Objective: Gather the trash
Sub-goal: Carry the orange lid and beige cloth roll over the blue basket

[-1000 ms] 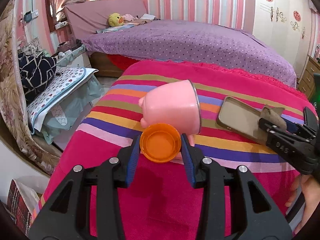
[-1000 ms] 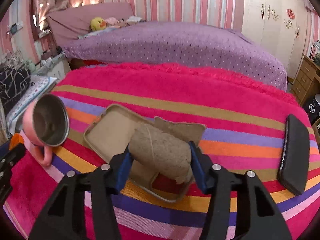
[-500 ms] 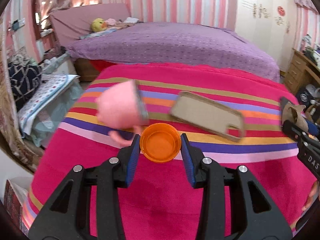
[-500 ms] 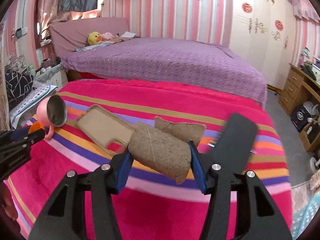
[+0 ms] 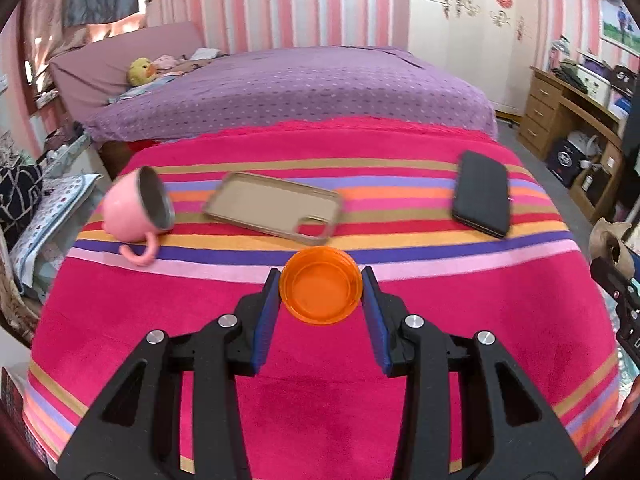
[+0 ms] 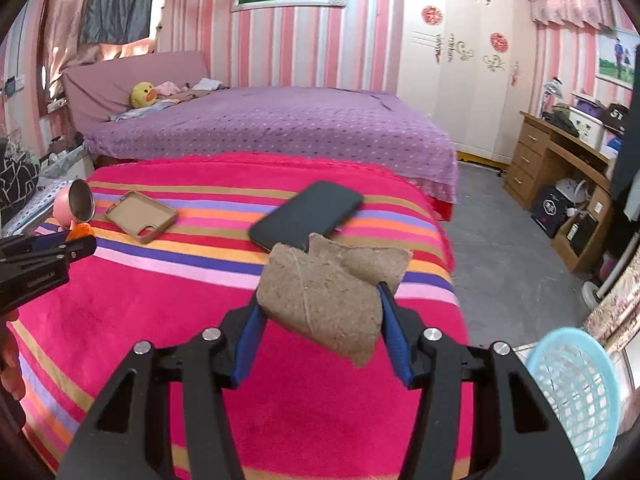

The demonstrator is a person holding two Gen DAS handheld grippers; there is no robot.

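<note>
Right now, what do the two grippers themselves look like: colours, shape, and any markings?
Both look alike: the left gripper and right gripper have matte black plastic bodies with triangular cut-outs, silver round screw heads, and blue pads on the inner faces of the fingers. The right wrist view shows small white lettering on the left gripper's side, too small to read. No cables are visible.

Right wrist view: blue basket [image 6: 576, 396] cut off at lower right edge; black phone [image 6: 308, 216] near end hidden behind cardboard roll [image 6: 320, 304]. Left wrist view: phone case [image 5: 276, 210] blurred.
</note>
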